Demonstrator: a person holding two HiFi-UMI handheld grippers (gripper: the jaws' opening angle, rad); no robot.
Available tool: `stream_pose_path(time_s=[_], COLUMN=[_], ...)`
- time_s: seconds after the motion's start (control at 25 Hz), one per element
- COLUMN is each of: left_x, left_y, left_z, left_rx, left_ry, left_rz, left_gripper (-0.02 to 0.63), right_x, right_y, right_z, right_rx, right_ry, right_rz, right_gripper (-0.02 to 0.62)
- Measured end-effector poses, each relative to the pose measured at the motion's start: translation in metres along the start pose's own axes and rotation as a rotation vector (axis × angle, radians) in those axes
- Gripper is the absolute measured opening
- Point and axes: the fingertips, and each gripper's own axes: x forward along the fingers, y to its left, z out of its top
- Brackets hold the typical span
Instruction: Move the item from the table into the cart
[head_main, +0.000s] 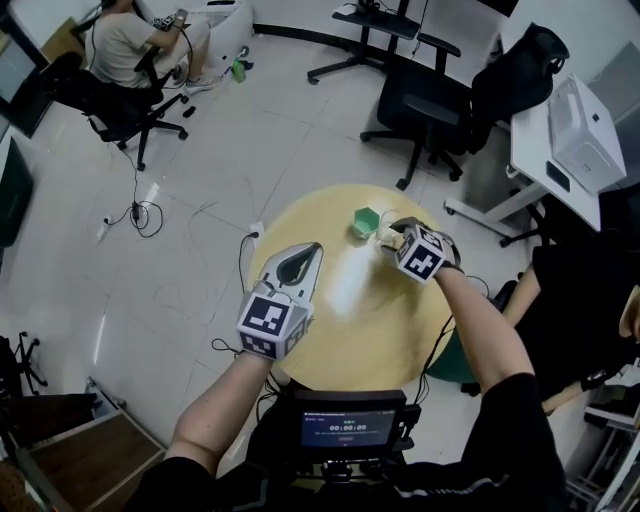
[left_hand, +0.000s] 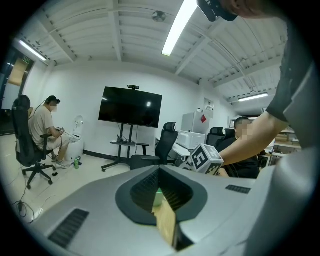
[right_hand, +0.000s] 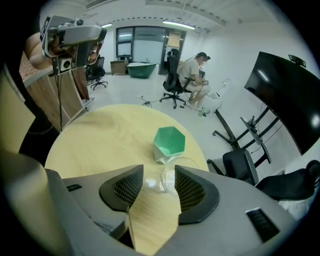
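A green six-sided cup (right_hand: 169, 142) stands on the round yellow table (right_hand: 100, 145); in the head view the cup (head_main: 366, 222) is near the table's far edge. A clear, see-through cup (right_hand: 169, 179) lies just in front of it, between the tips of my right gripper (right_hand: 159, 172). Its jaws stand wide apart and do not press on the clear cup, which rests close to the right pad. My left gripper (head_main: 316, 247) hovers over the table's left part with its tips together and nothing in them; in its own view the gripper (left_hand: 159, 169) points towards the room.
Black office chairs (head_main: 425, 105) and a white desk (head_main: 560, 160) stand beyond the table to the right. A person sits on a chair (head_main: 125, 60) at the far left. A wooden shelf unit (head_main: 85, 455) is at the lower left. Cables (head_main: 140, 212) lie on the floor.
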Motion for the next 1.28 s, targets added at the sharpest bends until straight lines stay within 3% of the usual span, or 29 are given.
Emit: stream_pose_path(time_s=[0.36, 0.44, 0.6, 0.72, 1.08, 1.28], left_x=[0.014, 0.017, 0.023, 0.026, 0.033, 0.030], left_y=[0.020, 0.023, 0.027, 0.030, 0.027, 0.019], left_z=[-0.025, -0.029, -0.035, -0.039, -0.041, -0.038], left_rx=[-0.035, -0.039, -0.048, -0.048, -0.060, -0.054], left_ry=[0.028, 0.032, 0.037, 0.035, 0.050, 0.049], left_rz=[0.006, 0.010, 0.013, 0.014, 0.007, 0.000], left_gripper=[-0.012, -0.012, -0.012, -0.013, -0.012, -0.013], right_x=[0.049, 0.059, 0.073, 0.075, 0.071, 0.056], right_y=[-0.012, -0.012, -0.014, -0.022, -0.018, -0.010], right_z=[-0.014, -0.019, -0.028, -0.026, -0.033, -0.043], right_rx=[-0.140, -0.153, -0.181, -0.205, -0.151, -0.061], right_ry=[0.172, 0.204, 0.258, 0.269, 0.255, 0.194], right_rz=[-0.011, -0.006, -0.005, -0.042, -0.024, -0.040], right_gripper=[0.195, 0.153, 0.151, 0.048, 0.021, 0.020])
